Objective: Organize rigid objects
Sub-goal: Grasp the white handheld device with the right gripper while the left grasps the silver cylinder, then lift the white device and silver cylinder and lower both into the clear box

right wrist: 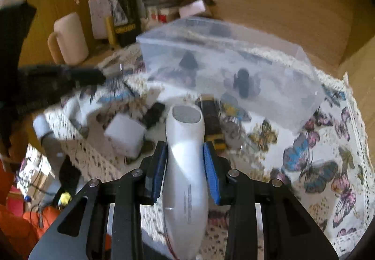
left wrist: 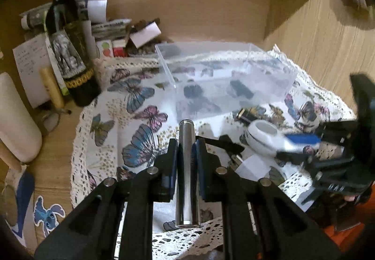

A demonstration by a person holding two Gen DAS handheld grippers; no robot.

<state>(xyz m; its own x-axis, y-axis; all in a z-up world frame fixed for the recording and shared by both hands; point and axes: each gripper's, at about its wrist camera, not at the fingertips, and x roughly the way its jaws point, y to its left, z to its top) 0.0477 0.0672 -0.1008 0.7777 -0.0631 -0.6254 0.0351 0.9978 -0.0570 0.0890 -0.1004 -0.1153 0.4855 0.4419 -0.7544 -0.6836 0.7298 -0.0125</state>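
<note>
My left gripper [left wrist: 186, 145] is shut on a shiny metal tube [left wrist: 186, 166] that runs along its fingers, held above the butterfly tablecloth [left wrist: 131, 133]. My right gripper [right wrist: 185, 149] is shut on a white handheld device [right wrist: 185, 166] with a grey mesh end; the device also shows in the left wrist view [left wrist: 262, 136], at the right with the right gripper [left wrist: 304, 145]. A clear plastic box [left wrist: 225, 72] stands ahead of both, also in the right wrist view [right wrist: 229, 60], holding two dark objects [right wrist: 242, 82]. A black and gold item [right wrist: 211, 119] lies on the cloth before the box.
A wine bottle [left wrist: 68, 48], papers and small boxes [left wrist: 121, 32] crowd the back left. A cream mug [right wrist: 70, 39] stands left of the cloth. A white cube [right wrist: 125, 135] and dark small parts lie on the cloth. A wooden shelf wall [left wrist: 293, 1] rises behind.
</note>
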